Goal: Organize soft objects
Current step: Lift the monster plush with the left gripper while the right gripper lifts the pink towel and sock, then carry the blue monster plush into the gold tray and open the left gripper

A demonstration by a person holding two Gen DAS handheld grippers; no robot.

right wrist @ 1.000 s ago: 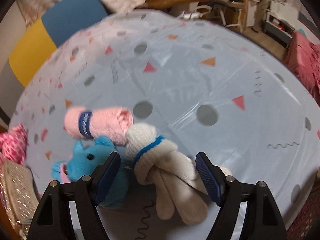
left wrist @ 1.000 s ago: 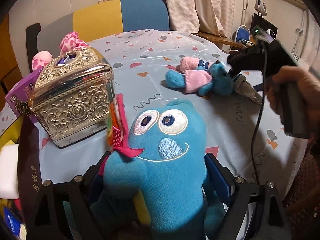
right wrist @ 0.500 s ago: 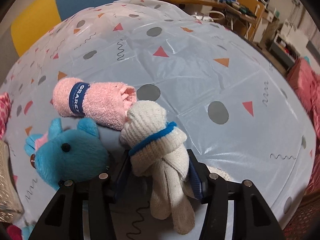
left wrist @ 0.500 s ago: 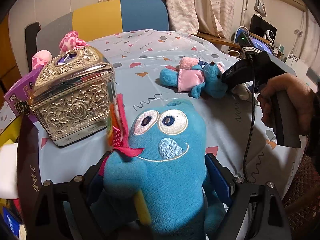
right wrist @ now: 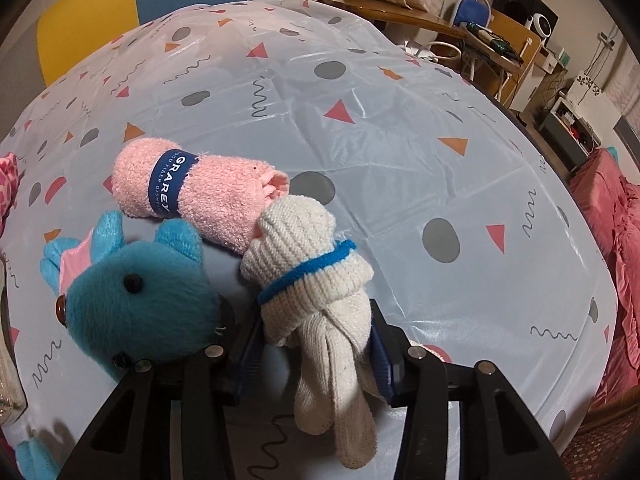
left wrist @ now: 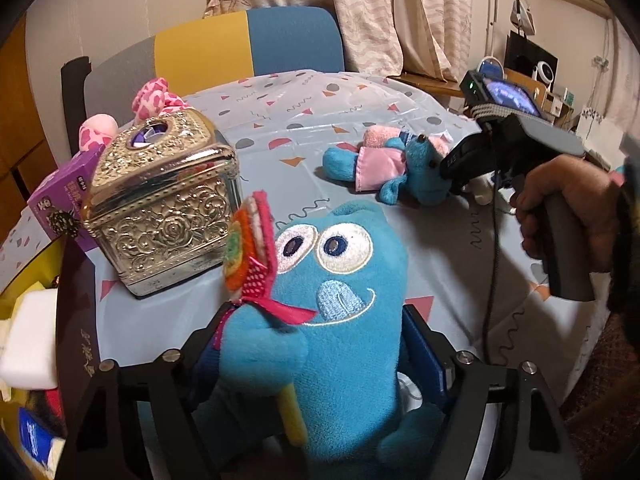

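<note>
A: Left gripper (left wrist: 312, 360)?
B: Fingers clenched on the blue monster toy (left wrist: 336, 304), held upright just right of the silver box (left wrist: 164, 208).

A: Right gripper (right wrist: 316, 344)?
B: Fingers clamped on the knotted white sock (right wrist: 316, 280), touching the pink towel roll (right wrist: 200, 200) on the bench (right wrist: 400, 160), well right of that box.

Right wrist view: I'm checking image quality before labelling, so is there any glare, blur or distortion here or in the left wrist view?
Right wrist view: sharp, strong fisheye bulge, pale glare streaks on the glossy tablecloth, black vignette corners. Left wrist view: warm indoor light, bright reflections on the metallic box, the blue monster plush in focus, the edges curved.
</note>
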